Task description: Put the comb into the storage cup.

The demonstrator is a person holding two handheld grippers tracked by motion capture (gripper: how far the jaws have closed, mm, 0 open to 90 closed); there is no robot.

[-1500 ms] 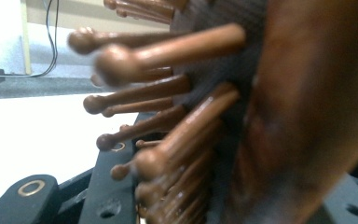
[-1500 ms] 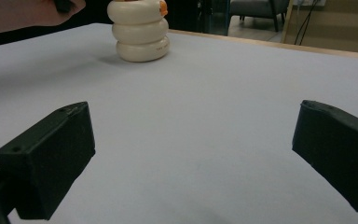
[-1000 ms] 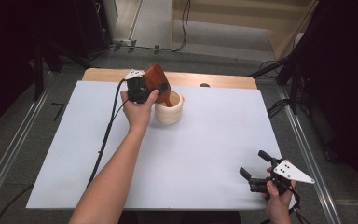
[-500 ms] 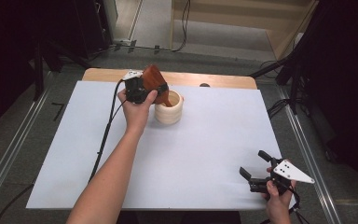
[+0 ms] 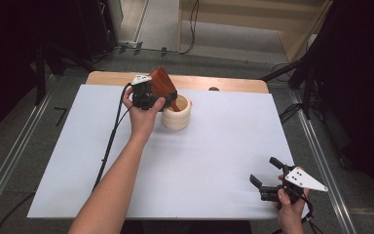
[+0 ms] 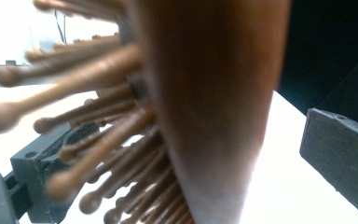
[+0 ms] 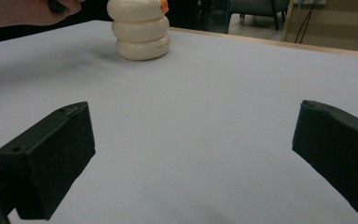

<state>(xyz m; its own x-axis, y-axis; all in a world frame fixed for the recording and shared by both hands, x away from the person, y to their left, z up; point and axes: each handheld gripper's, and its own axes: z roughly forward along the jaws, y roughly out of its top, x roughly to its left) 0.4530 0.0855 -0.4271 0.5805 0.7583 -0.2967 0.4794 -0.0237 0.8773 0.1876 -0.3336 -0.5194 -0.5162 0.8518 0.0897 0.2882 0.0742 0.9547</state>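
Hairbrush (image 5: 162, 87), wooden with ball-tipped bristles, sits clamped in the left gripper (image 5: 148, 95), tilted handle-down into the cream ribbed holder (image 5: 177, 116) near the tabletop's (image 5: 214, 161) far edge, presumably for standing it inside. Left forearm is extended forward, wrist cocked. Right gripper (image 5: 268, 180) rests at the near right corner, jaws spread wide, idle.

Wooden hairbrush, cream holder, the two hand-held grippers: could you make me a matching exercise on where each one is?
Things:
1. wooden hairbrush
2. cream ridged holder
3. right hand-held gripper
4. left hand-held gripper

Places or states:
A. open, at the table's near right corner
B. standing on the white table
C. shut on the brush
D. tilted, handle in the holder

Pairs: 1-D, 2-B, 3-A, 4-C
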